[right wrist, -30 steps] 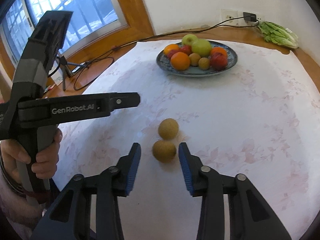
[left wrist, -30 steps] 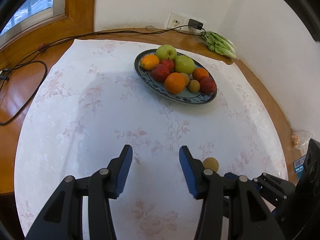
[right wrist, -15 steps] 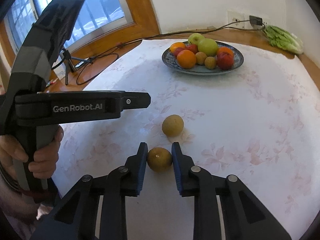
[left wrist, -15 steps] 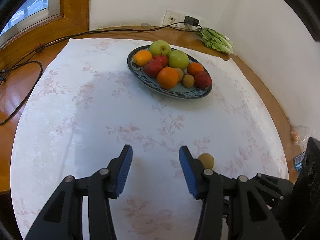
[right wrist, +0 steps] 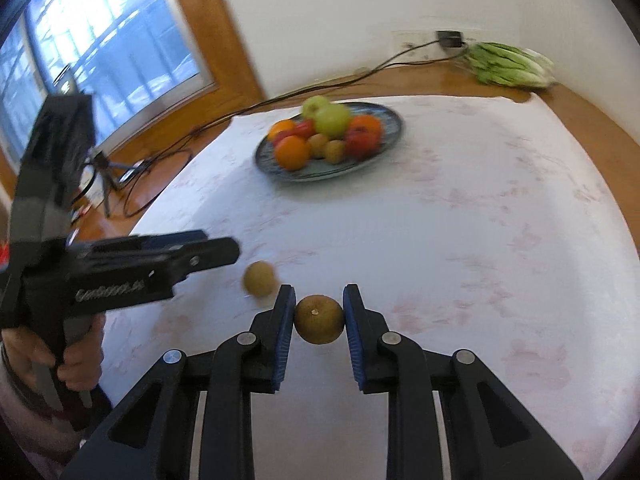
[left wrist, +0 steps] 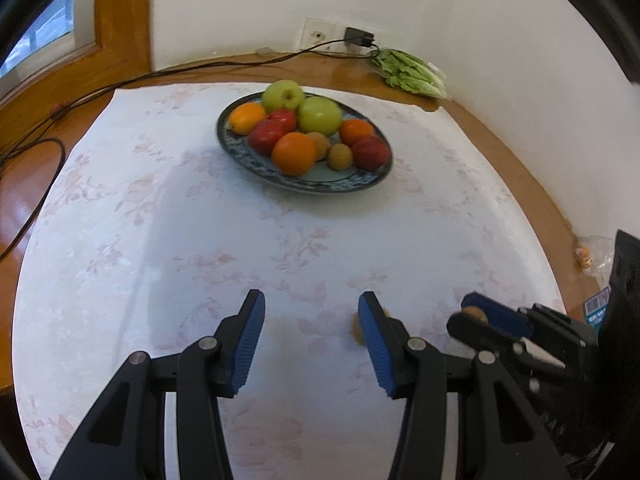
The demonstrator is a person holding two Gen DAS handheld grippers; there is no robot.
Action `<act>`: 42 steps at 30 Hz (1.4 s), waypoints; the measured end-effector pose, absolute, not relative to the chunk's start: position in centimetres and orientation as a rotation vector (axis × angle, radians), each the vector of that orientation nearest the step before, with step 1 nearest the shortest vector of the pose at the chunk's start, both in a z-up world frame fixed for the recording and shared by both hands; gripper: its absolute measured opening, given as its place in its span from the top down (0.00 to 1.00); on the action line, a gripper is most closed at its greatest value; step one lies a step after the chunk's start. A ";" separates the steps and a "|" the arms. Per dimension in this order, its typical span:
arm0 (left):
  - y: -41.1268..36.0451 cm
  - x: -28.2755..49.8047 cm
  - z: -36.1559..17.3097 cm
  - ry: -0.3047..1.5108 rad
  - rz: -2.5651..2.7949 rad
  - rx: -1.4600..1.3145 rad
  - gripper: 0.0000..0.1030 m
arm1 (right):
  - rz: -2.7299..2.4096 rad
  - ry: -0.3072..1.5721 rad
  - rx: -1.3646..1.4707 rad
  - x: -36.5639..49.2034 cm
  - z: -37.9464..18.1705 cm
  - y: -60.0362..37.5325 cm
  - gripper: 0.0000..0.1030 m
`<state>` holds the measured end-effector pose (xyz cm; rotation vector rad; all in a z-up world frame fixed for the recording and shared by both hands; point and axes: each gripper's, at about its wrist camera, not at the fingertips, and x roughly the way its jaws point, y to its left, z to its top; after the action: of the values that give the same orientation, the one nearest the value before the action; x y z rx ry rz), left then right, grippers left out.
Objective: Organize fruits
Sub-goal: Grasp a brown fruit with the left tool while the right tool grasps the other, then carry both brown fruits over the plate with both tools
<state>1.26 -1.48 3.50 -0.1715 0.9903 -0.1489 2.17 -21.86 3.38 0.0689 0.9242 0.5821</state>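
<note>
A blue patterned plate [left wrist: 304,189] [right wrist: 320,178] at the far side of the table holds green apples, oranges, red fruits and small brown fruits. My right gripper [right wrist: 319,300] is shut on a round brown fruit [right wrist: 319,319], held just above the cloth. Another brown fruit [right wrist: 259,278] lies on the cloth just left of it. My left gripper [left wrist: 311,312] stands open with nothing between its fingers. That loose fruit [left wrist: 357,330] peeks out behind its right finger. In the left wrist view the right gripper [left wrist: 480,316] shows at the right, with the held fruit [left wrist: 474,314] in it.
A white flowered cloth [left wrist: 200,240] covers the round wooden table. Leafy greens [left wrist: 412,74] lie by the wall beside a socket with a charger [left wrist: 358,36]. Black cables [left wrist: 36,148] run along the left edge. A window [right wrist: 100,40] and a small tripod [right wrist: 106,168] stand at the left.
My right gripper closed on the nearer brown fruit and raised it off the cloth. Both hands drifted slightly, and the plate sits lower and nearer in the views.
</note>
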 end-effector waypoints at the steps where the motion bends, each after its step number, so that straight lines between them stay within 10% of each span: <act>1: -1.8 1.2 3.5 0.987 -0.158 -0.163 0.50 | 0.566 0.925 0.083 2.4 3.3 -22.3 0.75; 42: -5.1 1.0 1.8 1.012 -0.234 -0.098 0.76 | 0.532 0.945 0.166 2.9 2.4 -24.2 0.75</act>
<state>1.04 -5.14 1.82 -0.0979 1.0117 -0.2340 2.94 -24.23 2.44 0.1665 0.9448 0.5325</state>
